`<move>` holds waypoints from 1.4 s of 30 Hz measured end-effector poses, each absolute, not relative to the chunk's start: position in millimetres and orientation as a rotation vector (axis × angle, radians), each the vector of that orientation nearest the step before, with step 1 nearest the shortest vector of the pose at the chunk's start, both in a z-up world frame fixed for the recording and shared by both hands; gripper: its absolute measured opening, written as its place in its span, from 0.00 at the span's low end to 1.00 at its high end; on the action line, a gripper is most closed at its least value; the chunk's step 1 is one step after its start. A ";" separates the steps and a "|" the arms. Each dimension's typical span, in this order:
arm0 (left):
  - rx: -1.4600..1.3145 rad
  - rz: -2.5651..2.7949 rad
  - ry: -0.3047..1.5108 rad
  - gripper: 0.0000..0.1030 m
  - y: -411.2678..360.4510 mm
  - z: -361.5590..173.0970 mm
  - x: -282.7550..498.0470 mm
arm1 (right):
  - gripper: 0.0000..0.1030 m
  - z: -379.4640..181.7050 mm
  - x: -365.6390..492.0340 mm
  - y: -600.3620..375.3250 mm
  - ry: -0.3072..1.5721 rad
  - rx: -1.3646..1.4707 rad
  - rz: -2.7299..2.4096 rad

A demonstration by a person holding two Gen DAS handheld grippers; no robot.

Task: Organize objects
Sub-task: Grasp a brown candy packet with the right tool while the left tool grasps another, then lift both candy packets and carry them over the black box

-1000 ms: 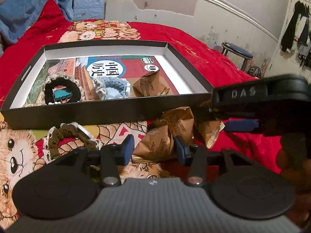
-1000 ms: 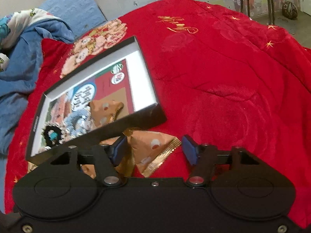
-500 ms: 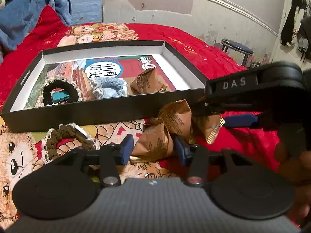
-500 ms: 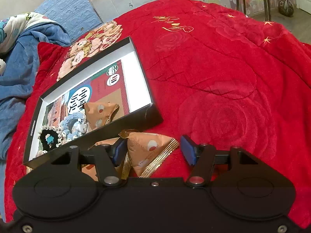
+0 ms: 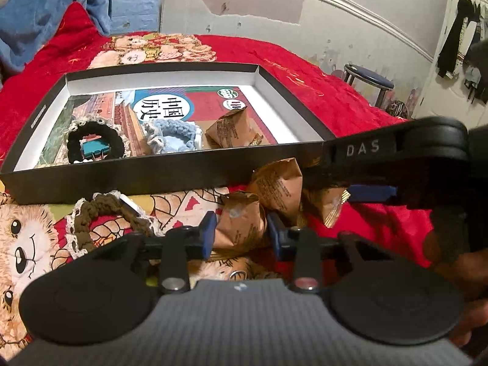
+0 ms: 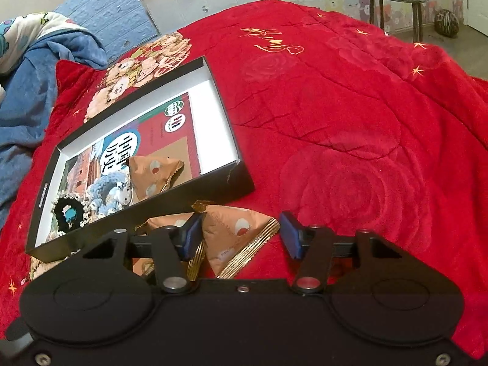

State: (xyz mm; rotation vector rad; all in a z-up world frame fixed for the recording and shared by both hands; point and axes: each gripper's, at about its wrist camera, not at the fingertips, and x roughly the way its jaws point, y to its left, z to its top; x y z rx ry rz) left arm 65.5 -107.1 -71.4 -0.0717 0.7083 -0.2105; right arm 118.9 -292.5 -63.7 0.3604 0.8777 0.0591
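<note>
The brown packet (image 5: 239, 224) lies on the red blanket (image 6: 350, 122) at six o'clock from the box (image 5: 170, 177), pinched narrow between the left gripper (image 5: 241, 231). Its slick, puffy wrapper could squirt free, or catch the box wall on the lift. The right gripper (image 6: 241, 235) stands wide around another packet (image 6: 241, 238), not touching; its left finger may snag the neighbouring packet (image 6: 166, 222). How many packets lie beneath is hidden.
</note>
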 end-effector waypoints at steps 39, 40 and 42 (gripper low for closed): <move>-0.036 -0.148 0.679 0.36 -111.3 -67.2 61.9 | 0.36 -49.5 110.1 -294.3 0.827 0.392 0.069; -0.026 -0.150 0.675 0.36 -111.7 -67.3 61.7 | 0.36 -48.6 109.4 -295.0 0.824 0.395 0.069; -0.022 -0.145 0.670 0.36 -111.9 -66.9 61.9 | 0.36 -48.0 109.0 -297.4 0.822 0.413 0.068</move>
